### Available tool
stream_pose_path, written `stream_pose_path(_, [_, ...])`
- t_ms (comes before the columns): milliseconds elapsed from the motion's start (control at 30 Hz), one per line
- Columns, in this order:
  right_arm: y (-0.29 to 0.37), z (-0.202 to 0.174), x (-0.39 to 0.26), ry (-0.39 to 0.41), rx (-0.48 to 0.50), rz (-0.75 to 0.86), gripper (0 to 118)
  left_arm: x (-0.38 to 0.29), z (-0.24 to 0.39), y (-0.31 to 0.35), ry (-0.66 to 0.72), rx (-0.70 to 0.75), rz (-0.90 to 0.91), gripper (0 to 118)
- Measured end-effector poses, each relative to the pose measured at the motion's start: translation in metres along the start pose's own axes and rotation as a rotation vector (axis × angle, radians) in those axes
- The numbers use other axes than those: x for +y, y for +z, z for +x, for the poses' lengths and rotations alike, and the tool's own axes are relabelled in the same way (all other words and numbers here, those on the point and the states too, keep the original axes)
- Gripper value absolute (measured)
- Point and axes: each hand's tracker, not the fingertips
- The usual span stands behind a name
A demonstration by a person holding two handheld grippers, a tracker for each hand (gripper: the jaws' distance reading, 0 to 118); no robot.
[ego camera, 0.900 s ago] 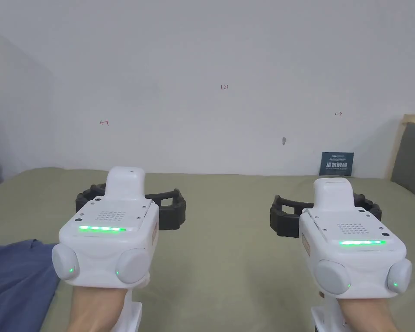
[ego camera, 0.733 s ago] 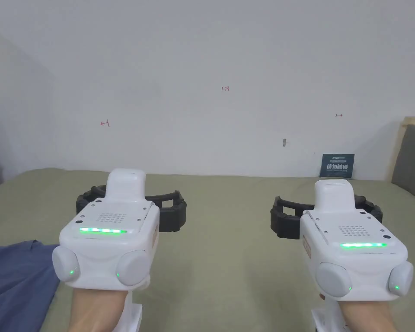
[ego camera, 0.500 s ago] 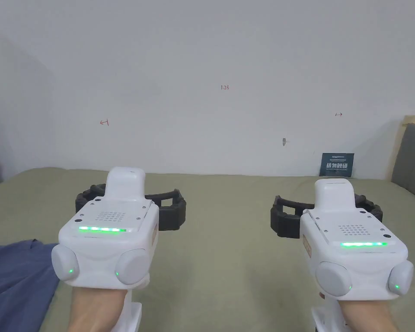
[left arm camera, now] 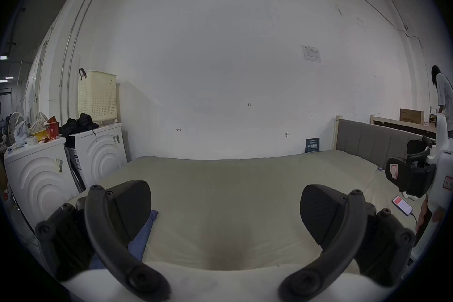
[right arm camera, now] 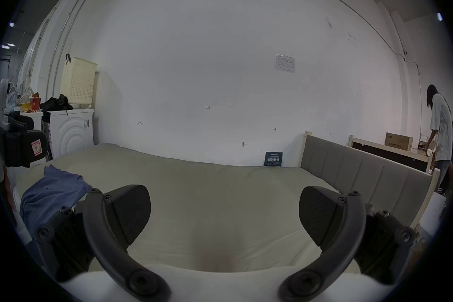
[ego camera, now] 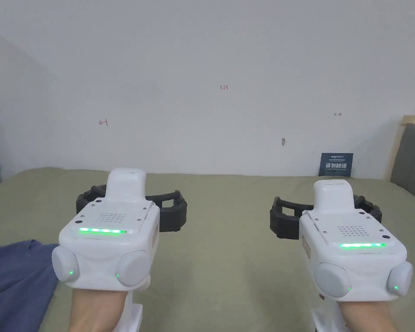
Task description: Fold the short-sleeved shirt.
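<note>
A blue short-sleeved shirt (ego camera: 12, 281) lies crumpled at the near left of the olive bed (ego camera: 224, 242); in the right gripper view the shirt (right arm camera: 49, 192) sits left of the jaws, and in the left gripper view the shirt (left arm camera: 142, 236) peeks out beside the left jaw. My left gripper (ego camera: 131, 207) hovers over the bed just right of the shirt, jaws wide apart and empty. My right gripper (ego camera: 325, 216) is level with it further right, also open and holding nothing. Their own views confirm the left gripper (left arm camera: 225, 211) and right gripper (right arm camera: 224, 211) open.
A white wall (ego camera: 211, 86) backs the bed. A grey padded headboard (right arm camera: 355, 172) bounds the right side. White washing machines (left arm camera: 98, 155) stand left of the bed. A phone (left arm camera: 402, 205) lies near the bed's right edge. A person (right arm camera: 441, 135) stands far right.
</note>
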Motion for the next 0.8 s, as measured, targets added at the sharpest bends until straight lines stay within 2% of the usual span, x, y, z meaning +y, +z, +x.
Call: stream_pose_path(800, [-0.0002, 0.0022, 0.0019, -0.002, -0.004, 0.006, 118, 0.0008, -0.0004, 0.0015, 0.01, 0.016, 0.009, 118])
